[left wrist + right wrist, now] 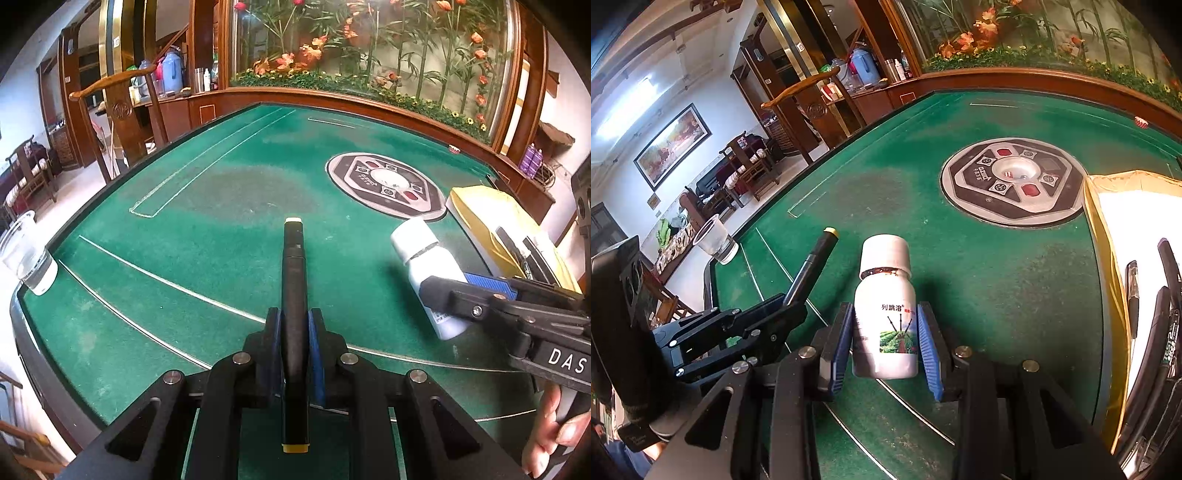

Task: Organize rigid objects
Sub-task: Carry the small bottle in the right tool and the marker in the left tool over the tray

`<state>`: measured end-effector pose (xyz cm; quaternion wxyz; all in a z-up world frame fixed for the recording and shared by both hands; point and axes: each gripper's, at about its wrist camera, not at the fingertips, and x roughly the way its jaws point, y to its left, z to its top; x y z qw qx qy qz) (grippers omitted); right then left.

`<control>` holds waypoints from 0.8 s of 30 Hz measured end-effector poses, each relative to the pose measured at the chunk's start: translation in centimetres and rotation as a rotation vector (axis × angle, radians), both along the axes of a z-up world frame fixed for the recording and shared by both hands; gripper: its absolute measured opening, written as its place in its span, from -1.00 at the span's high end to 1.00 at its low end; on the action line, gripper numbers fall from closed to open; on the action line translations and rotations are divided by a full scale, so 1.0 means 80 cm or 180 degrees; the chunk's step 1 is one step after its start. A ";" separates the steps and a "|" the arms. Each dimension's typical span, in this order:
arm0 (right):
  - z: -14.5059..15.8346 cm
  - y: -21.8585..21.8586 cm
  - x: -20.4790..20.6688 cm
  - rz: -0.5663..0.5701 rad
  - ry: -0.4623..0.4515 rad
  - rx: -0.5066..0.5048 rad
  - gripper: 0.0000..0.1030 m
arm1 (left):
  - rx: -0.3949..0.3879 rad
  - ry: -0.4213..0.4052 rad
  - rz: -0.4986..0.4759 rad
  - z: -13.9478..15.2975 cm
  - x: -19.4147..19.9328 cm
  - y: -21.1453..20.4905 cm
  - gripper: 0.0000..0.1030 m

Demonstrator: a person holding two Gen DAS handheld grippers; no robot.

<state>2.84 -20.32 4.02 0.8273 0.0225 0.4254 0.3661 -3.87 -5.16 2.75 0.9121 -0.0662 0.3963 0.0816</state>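
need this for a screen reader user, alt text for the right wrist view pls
The right gripper brackets a white bottle on a green table, jaws open on either side. To its left the left gripper holds a black marker; a yellow-edged tray of pens sits right.

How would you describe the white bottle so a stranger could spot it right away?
On the green table, find the round panel in the middle, then look nearer, beside the yellow tray. The bottle stands between the right claw's blue pads: the only white thing with a picture label, unlike the dark pens.
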 end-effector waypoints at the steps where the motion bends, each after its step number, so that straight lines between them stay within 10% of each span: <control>1: 0.000 0.000 0.000 -0.0005 -0.0002 0.0004 0.35 | 0.0029 -0.0009 -0.0005 0.001 -0.001 -0.002 0.71; 24: 0.023 -0.039 -0.013 -0.0104 0.0026 0.0319 0.35 | 0.0274 -0.0154 -0.0083 0.028 -0.014 -0.031 0.71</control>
